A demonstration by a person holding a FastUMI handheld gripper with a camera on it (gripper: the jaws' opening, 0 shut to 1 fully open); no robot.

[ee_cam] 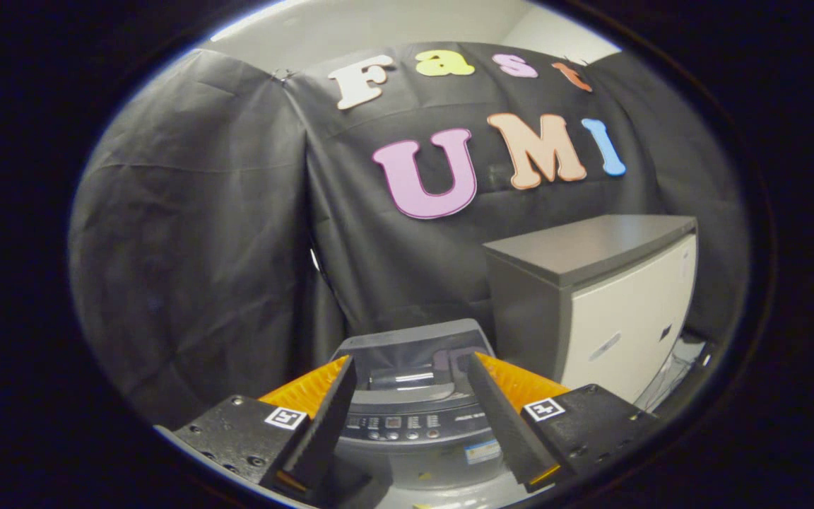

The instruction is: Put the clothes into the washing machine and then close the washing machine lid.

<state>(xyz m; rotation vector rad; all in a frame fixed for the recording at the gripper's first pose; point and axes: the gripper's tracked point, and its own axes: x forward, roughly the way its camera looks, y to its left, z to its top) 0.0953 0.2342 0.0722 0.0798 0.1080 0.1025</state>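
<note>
Two spread tongs (410, 360) framing washing machine (414, 417)

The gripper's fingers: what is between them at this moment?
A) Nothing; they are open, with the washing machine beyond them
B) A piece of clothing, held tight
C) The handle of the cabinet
A: the gripper is open and holds nothing, and the washing machine shows through the gap, with the cabinet off to its right.
</note>
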